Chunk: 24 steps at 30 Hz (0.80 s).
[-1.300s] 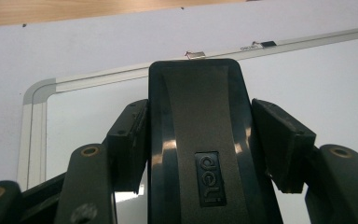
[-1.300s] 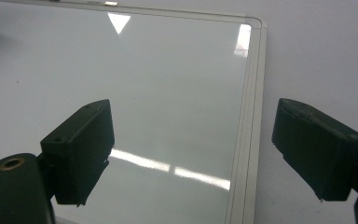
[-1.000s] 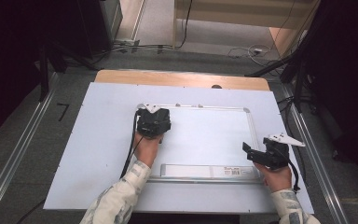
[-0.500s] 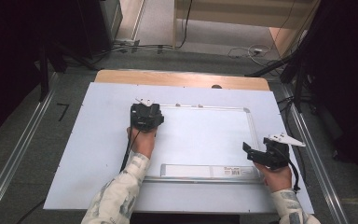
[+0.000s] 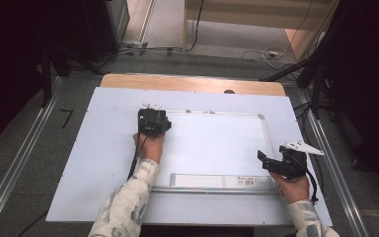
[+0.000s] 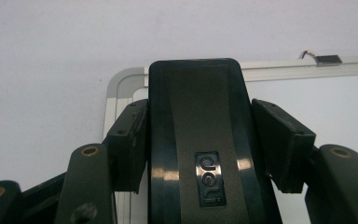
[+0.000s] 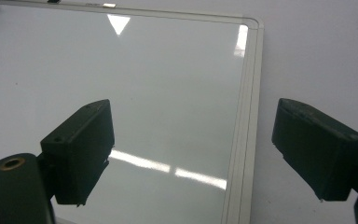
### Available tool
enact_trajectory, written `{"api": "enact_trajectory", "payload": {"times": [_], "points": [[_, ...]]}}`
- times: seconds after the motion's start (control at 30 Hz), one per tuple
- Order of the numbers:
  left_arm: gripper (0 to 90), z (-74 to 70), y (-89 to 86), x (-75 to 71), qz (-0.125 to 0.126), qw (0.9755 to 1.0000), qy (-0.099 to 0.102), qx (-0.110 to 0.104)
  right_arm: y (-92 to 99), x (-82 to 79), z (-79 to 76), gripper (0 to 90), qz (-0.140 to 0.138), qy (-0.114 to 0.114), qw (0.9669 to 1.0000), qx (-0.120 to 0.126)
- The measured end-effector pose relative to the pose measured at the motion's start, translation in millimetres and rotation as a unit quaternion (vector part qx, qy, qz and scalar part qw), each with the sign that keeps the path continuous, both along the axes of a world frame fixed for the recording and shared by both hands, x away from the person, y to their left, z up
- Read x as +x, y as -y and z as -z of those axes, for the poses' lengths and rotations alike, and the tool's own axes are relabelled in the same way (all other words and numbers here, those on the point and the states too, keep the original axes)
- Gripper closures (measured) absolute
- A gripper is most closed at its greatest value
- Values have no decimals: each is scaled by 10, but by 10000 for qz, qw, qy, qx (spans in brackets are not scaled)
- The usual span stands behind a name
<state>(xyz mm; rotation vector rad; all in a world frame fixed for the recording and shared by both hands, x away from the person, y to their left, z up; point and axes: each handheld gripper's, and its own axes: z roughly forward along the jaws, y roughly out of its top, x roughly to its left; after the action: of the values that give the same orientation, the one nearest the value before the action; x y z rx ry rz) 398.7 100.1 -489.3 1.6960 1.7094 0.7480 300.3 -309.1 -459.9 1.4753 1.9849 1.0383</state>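
Left gripper view: glossy black rectangular eraser (image 6: 198, 140)

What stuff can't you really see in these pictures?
- Underside of the black eraser: left gripper view, turned away; the left claw grips its sides.
- Print on the whiteboard's bottom tray label: high view, too small to read.
- Whiteboard surface under the eraser: high view, covered by the left claw.
- Right claw's body: right gripper view, cut off by the bottom edge.
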Motion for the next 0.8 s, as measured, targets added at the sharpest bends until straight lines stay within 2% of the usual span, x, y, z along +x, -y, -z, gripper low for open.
{"api": "enact_trajectory", "payload": {"times": [0.07, 0.2, 0.33, 0.4, 0.6, 0.8], "points": [[406, 1, 13, 1, 7, 10000, 23, 48, 2, 1, 2, 116, 4, -5, 10000, -3], [401, -9, 1, -4, 39, 10000, 42, -11, -2, 1, 2, 116, 3, -11, 10000, -1], [327, -80, 16, -49, 137, 9998, 151, -57, 2, 0, 2, 116, 3, -5, 10000, -6], [299, -106, 16, -80, 210, 9996, 143, -79, 1, -1, 1, 116, 4, -6, 10000, -4], [287, -206, -54, -218, 371, 9981, 299, -393, 0, -6, -1, 115, -12, 2, 10000, -17], [266, -328, -109, -367, 606, 9956, 434, -561, -7, -10, -1, 116, 2, 3, 10000, -29]]}}
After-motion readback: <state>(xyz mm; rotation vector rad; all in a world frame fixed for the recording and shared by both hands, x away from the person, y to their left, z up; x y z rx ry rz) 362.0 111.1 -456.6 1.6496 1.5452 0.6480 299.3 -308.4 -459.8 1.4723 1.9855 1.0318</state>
